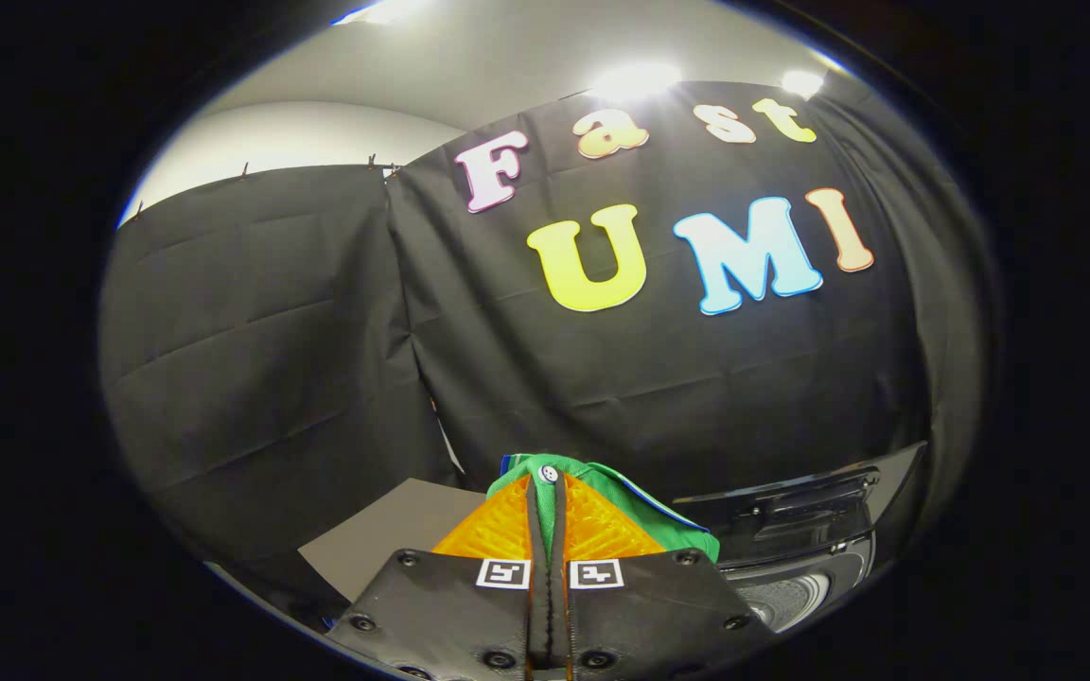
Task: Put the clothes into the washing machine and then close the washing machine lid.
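Green clothes [644, 506] pinched in the closed hand-held gripper [547, 482], washing machine [791, 549] just beside.

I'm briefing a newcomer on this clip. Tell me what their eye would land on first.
First, the green garment, pinched between the orange fingers of the hand-held gripper, which are closed on it with the cloth bunching just beyond the tips. Next, the washing machine just past the fingers, its dark lid raised and the drum opening showing beneath.
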`<state>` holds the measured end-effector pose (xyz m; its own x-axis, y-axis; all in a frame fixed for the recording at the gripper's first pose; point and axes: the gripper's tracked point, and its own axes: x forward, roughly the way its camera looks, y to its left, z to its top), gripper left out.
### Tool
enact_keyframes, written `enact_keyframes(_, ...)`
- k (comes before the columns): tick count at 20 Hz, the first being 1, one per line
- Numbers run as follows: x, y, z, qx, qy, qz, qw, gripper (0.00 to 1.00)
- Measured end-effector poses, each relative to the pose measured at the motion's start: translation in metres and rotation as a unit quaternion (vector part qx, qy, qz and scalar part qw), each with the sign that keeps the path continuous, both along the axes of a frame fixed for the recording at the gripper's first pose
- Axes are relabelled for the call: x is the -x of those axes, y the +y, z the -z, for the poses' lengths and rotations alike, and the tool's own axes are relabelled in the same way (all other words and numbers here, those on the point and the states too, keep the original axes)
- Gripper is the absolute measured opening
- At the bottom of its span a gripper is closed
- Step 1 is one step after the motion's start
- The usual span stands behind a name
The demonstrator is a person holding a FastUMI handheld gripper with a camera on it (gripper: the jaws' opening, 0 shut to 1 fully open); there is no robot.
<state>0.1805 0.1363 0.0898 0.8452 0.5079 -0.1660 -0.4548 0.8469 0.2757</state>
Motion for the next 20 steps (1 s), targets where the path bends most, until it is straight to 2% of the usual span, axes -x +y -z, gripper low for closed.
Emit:
enact_keyframes(9, -0.01, -0.074, 0.011, -0.006, 0.008, 0.043, 0.999, 0.01)
enact_keyframes(20, -0.007, -0.142, 0.049, 0.005, 0.026, 0.071, 0.997, 0.01)
